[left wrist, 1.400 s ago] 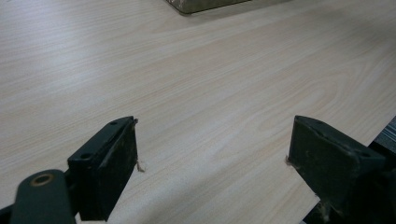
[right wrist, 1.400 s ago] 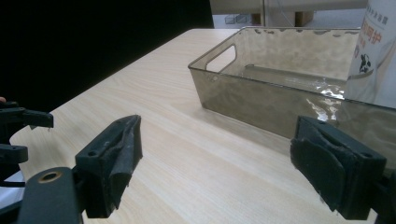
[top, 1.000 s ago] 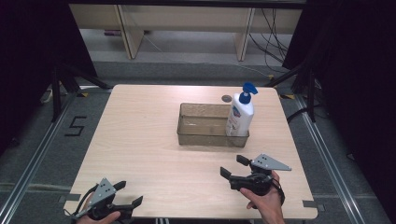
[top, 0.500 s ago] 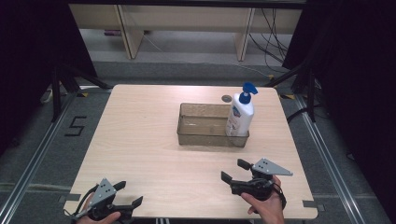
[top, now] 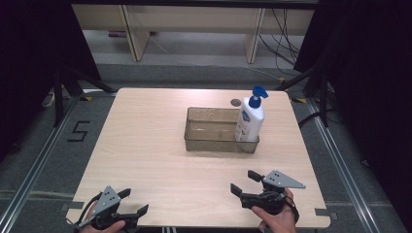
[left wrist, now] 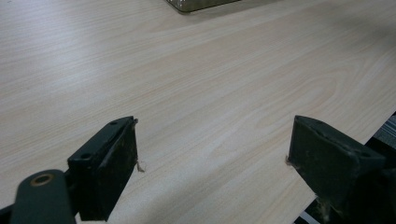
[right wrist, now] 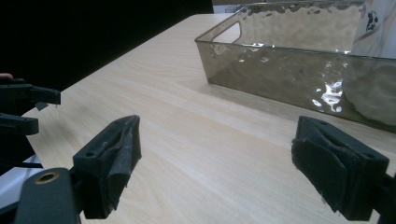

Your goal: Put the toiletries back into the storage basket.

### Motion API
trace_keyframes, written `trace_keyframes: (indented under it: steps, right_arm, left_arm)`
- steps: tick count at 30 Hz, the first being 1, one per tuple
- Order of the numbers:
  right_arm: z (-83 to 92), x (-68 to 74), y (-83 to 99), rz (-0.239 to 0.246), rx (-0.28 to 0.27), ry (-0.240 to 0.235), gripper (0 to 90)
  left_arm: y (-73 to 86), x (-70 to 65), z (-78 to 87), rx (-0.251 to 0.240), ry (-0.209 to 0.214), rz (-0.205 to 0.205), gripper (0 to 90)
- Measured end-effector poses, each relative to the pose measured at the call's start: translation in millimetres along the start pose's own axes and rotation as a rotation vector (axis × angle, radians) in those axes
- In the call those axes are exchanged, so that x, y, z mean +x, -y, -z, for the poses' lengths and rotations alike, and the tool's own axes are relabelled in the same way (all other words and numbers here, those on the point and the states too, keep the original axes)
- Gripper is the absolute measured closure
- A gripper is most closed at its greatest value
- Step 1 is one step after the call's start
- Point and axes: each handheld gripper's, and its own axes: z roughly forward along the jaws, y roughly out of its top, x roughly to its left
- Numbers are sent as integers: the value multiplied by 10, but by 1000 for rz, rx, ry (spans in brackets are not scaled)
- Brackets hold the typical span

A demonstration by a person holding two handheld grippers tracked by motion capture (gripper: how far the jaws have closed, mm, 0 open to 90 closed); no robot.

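Note:
A clear smoky plastic bin [top: 214,141] [right wrist: 299,70] sits right of the table's middle. A white lotion bottle [top: 248,119] with a blue pump stands upright in its right end; its white body [right wrist: 378,28] shows at the top right of the right gripper view. My left gripper [top: 133,202] [left wrist: 212,163] rests low at the front left corner, open and holding nothing. My right gripper [top: 246,182] [right wrist: 215,163] hovers near the front edge, right of centre, open and holding nothing, pointing left toward the other gripper [right wrist: 23,112].
The light wooden table [top: 145,145] has a small round grommet [top: 236,102] behind the bin. Dark floor and metal rails flank the table; shelving legs stand beyond its far edge.
My right gripper has pulled back toward the front edge of the table. The left gripper has barely moved.

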Motion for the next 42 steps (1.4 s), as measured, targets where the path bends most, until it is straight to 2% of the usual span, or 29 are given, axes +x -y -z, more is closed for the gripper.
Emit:
trace_keyframes:
  steps: [1, 2, 6, 7, 9, 10, 11, 13, 14, 15, 16, 17, 19, 20, 24, 25, 26, 27, 28, 29, 30, 31, 33, 35, 36, 38, 39, 40, 42]
  right_arm:
    - [1, 0, 6, -11, 3, -15, 162]
    - [19, -9, 6, 8, 7, -1, 162]
    - [46, 12, 35, -21, -1, -4, 162]
    - [56, 3, 38, -4, 4, 1, 162]
    - [67, 10, 56, -10, 7, -1, 162]
    - [71, 14, 64, -11, 5, -3, 162]
    - [75, 11, 70, -2, 12, -2, 162]
    - [92, 16, 73, 4, 18, 8, 162]
    - [86, 25, 89, -5, 19, 3, 162]
    - [100, 21, 92, 8, 32, 13, 162]
    - [102, 42, 102, -13, 33, 9, 162]
    - [99, 38, 108, -2, 21, -3, 162]
    - [106, 48, 121, -14, 27, -15, 161]
    - [118, 47, 125, 3, 31, 4, 161]
    - [144, 51, 146, 9, 33, 5, 161]
    - [145, 73, 156, -27, 40, -2, 161]
    - [141, 54, 165, 1, 32, 1, 161]
    - [139, 55, 170, 2, 27, 1, 160]
    - [154, 87, 176, -37, 37, -6, 159]
    - [163, 66, 175, -3, 35, -2, 158]
    - [167, 70, 180, -11, 36, -6, 156]
    - [172, 70, 187, -11, 37, -4, 157]
    - [179, 77, 203, -28, 45, -10, 155]
    - [185, 71, 217, -10, 41, -3, 155]
    - [199, 103, 223, -54, 54, -3, 155]
    - [214, 77, 223, -13, 57, 10, 155]
    - [213, 78, 230, -12, 56, 9, 155]
    - [217, 96, 239, -38, 61, 10, 155]
    - [231, 90, 243, -15, 55, 12, 155]
  left_arm:
    - [1, -11, -9, -12, 2, 12, 150]
    - [-1, -11, -5, -7, 0, 9, 150]
    - [1, -6, -5, -9, 9, -1, 150]
    - [1, -6, -5, -9, 9, -1, 150]
    - [-3, -27, -1, -2, 1, 6, 149]
    - [-2, -23, -7, -7, 6, 0, 150]
    - [-5, -12, 5, 9, 6, -18, 150]
    - [-5, -13, 4, 9, 6, -17, 150]
    - [0, -23, -17, -13, 16, -1, 150]
    - [0, -24, -17, -13, 16, -2, 150]
    - [1, -25, -17, -13, 16, -2, 150]
    - [1, -26, -16, -12, 17, -1, 150]
    - [1, -26, -16, -11, 16, -2, 150]
    - [1, -26, -16, -12, 16, -2, 150]
    - [1, -28, -17, -10, 17, -3, 150]
    - [1, -30, -19, -10, 17, -2, 149]
    - [2, -30, -19, -9, 17, -3, 150]
    - [2, -31, -20, -8, 18, -3, 150]
    - [2, -31, -21, -8, 18, -3, 150]
    - [2, -27, -19, -4, 18, -8, 150]
    - [1, -17, -10, 10, 17, -21, 150]
    - [0, -24, -8, 12, 10, -15, 150]
    - [2, -33, -22, -11, 21, 0, 150]
    - [-5, -25, -3, 7, 19, -21, 150]
    - [-5, -23, -2, 10, 20, -26, 150]
    - [0, -29, -15, 2, 21, -20, 150]
    - [0, -23, -11, 9, 21, -28, 150]
    - [1, -29, -16, 2, 20, -19, 150]
    - [0, -25, -12, 4, 20, -21, 150]
